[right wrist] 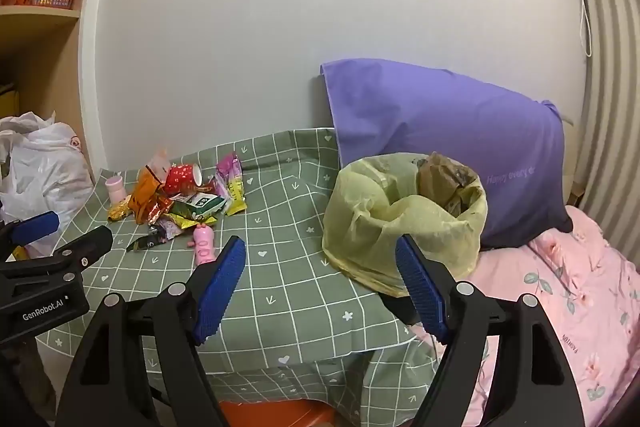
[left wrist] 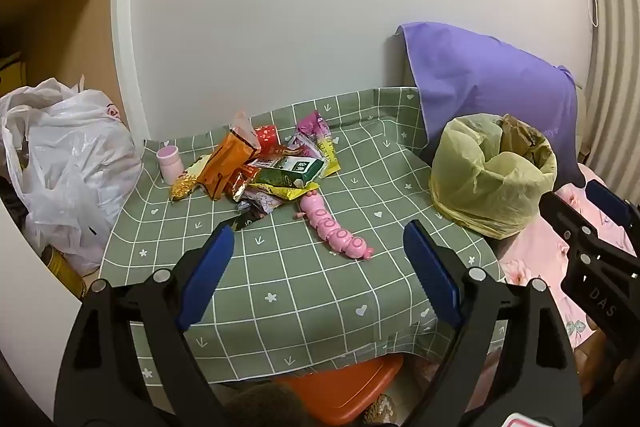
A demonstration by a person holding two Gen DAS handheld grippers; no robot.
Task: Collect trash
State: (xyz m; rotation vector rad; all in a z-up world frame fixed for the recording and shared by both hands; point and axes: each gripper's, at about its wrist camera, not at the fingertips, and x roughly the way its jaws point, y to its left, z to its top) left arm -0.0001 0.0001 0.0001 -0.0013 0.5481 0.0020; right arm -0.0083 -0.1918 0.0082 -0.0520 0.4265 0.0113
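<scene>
A pile of snack wrappers [left wrist: 256,169] lies at the back left of the green checked table [left wrist: 304,291]; it also shows in the right wrist view [right wrist: 180,203]. A bin lined with a yellow bag [left wrist: 492,171] stands at the table's right edge, also in the right wrist view [right wrist: 404,215], with brown trash inside. My left gripper [left wrist: 320,263] is open and empty above the table's front, short of the pile. My right gripper [right wrist: 320,279] is open and empty, in front of the bin.
A pink toy caterpillar [left wrist: 334,231] lies in front of the pile. A small pink bottle [left wrist: 170,163] stands left of it. A white plastic bag [left wrist: 68,167] sits left of the table. A purple pillow [right wrist: 448,131] and pink bedding [right wrist: 560,299] are at right. An orange stool [left wrist: 344,391] is below the table.
</scene>
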